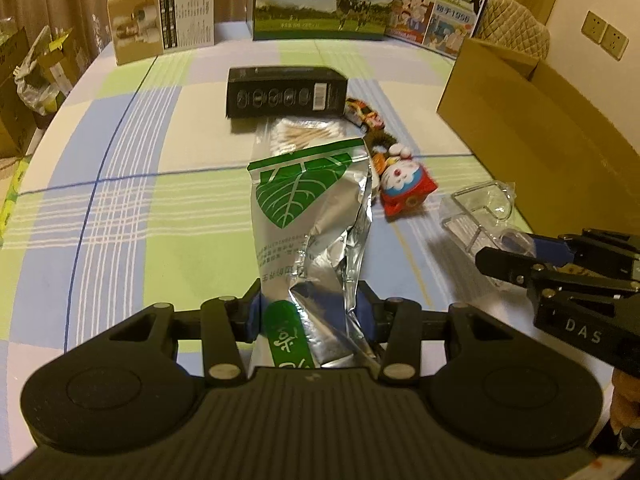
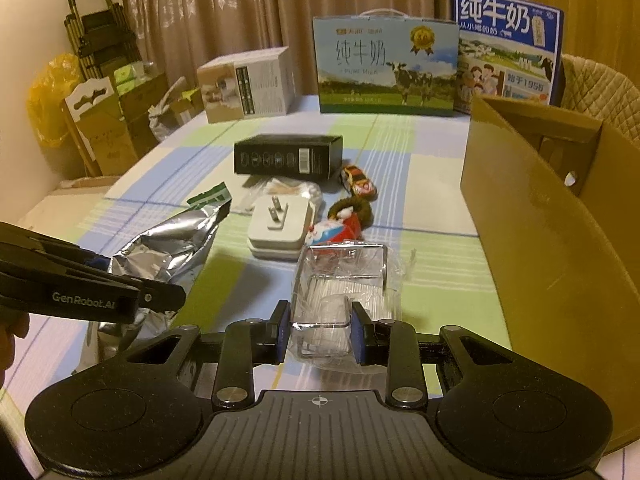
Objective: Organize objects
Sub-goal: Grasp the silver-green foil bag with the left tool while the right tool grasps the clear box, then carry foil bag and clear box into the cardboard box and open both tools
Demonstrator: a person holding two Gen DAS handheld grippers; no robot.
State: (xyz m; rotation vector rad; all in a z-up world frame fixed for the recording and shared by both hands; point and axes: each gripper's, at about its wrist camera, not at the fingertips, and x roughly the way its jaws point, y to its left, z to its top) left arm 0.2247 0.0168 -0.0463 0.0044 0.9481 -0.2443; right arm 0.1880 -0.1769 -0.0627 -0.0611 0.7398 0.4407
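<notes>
Your left gripper (image 1: 310, 314) is clamped on the crumpled foil pouch (image 1: 310, 216); right gripper (image 2: 320, 330) pinches the clear plastic box (image 2: 340, 284). Cardboard box (image 2: 552, 240) at 2 o'clock. Slick foil may slip; thin plastic may pop free.

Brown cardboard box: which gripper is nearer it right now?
Right. The right gripper, clamping the clear plastic container, sits beside the cardboard box; the left gripper, gripping the foil pouch, is farther away.

On the table (image 2: 440, 264), the foil pouch (image 2: 172, 248) lies left of the clear plastic box (image 2: 344, 272). Behind them: wall plug (image 2: 280, 228), cotton swabs (image 1: 304, 136), toy car (image 2: 358, 182), plush toy (image 1: 404, 184), then the black carton (image 2: 288, 156). Cardboard box (image 2: 540, 240) at right; milk cartons (image 2: 386, 66) at the far edge.
</notes>
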